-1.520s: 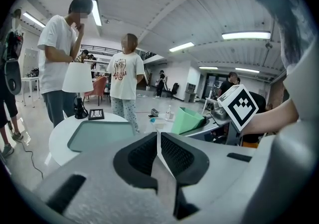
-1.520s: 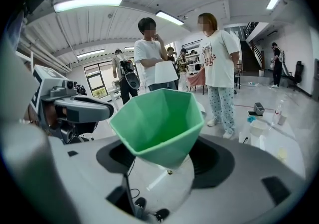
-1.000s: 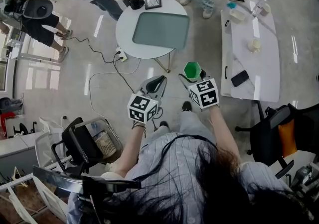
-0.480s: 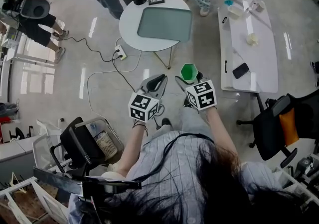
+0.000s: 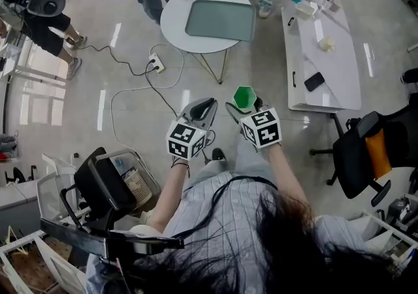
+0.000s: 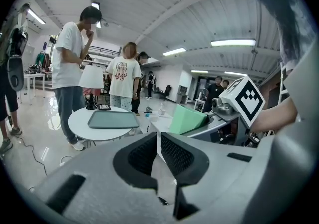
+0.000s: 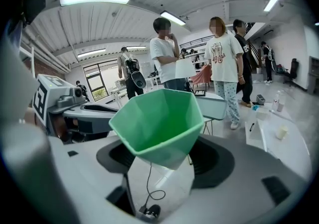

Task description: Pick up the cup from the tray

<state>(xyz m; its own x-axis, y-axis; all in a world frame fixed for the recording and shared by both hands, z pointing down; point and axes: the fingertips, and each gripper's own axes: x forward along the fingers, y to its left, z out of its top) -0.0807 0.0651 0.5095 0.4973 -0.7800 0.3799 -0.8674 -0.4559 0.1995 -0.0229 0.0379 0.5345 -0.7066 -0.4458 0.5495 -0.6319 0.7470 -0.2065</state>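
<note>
My right gripper [image 5: 243, 102] [image 7: 160, 154] is shut on a green faceted cup [image 5: 246, 96] [image 7: 160, 124], held upright in the air over the floor. In the left gripper view the cup [image 6: 188, 120] shows to the right, beside the right gripper's marker cube. My left gripper [image 5: 205, 108] [image 6: 158, 152] is shut with nothing between its jaws, just left of the right one. The grey-green tray [image 5: 221, 20] [image 6: 113, 119] lies bare on a round white table [image 5: 175, 19] well ahead of both grippers.
A long white table [image 5: 323, 67] with a phone and small items stands to the right. A black office chair [image 5: 360, 155] is at right, a cart [image 5: 104, 185] at left. Cables and a power strip [image 5: 155, 63] lie on the floor. Several people stand around the round table.
The view has drawn back from the round table, which sits higher in frame now. Both grippers keep their pose, the cup still in the right one.
</note>
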